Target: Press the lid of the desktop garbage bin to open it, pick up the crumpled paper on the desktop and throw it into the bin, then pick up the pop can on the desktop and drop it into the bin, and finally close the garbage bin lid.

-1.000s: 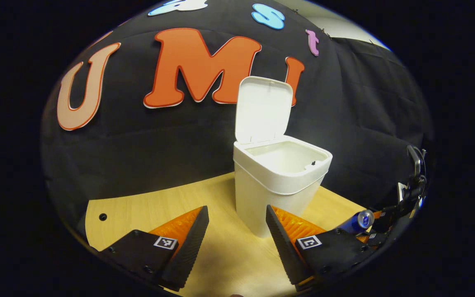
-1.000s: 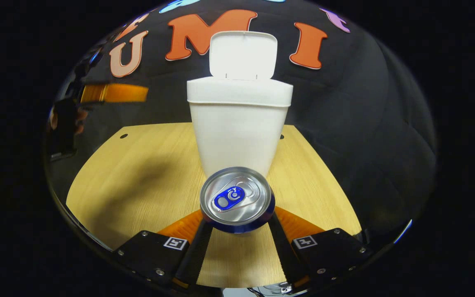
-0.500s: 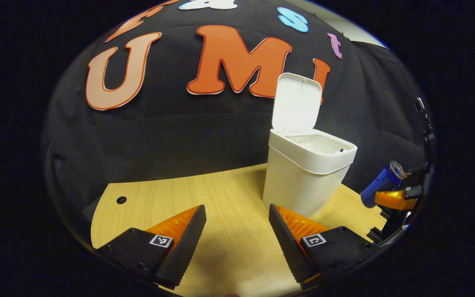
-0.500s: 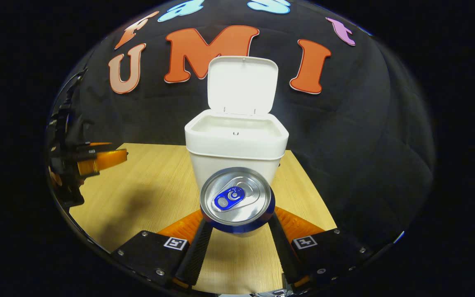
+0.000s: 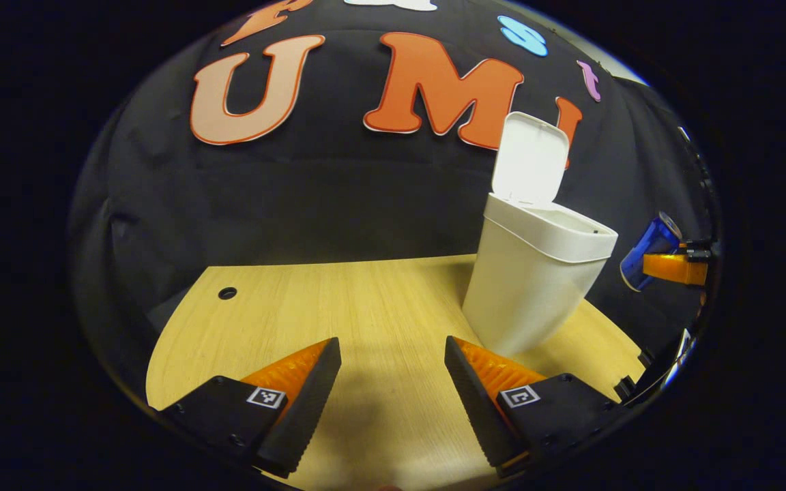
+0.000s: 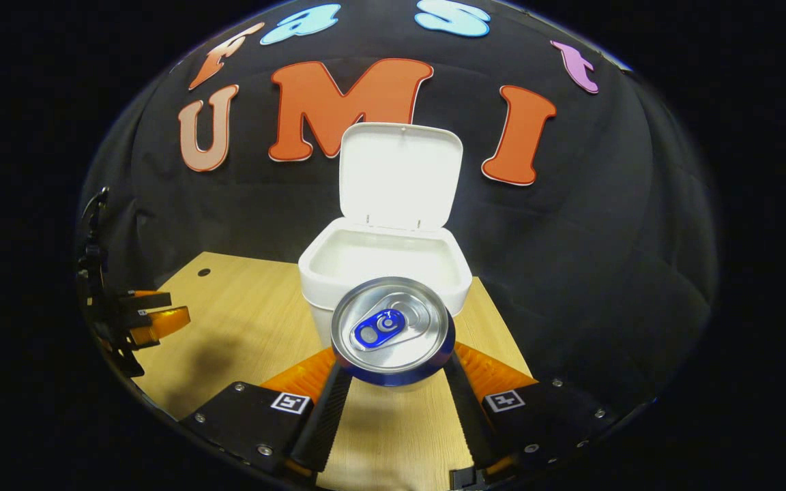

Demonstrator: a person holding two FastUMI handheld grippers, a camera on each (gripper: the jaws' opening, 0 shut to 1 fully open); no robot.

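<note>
Wooden desktop (image 5: 366, 307) carried the white bin (image 6: 383, 262) w/ lid (image 6: 400, 174) standing up, left gripper (image 5: 389, 395) hung low over desktop w/ jaws spread & nothing btwn, right gripper (image 6: 393, 402) clamped the pop can (image 6: 391, 331) just before bin rim.

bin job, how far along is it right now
Done: the bin's lid stands open, and no crumpled paper lies on the desktop; whether it is inside the bin can't be seen. In hand: the right claw grips the pop can, raised near the bin's opening. The left claw is open, holding nothing. Left: drop the can in, then close the lid.
</note>
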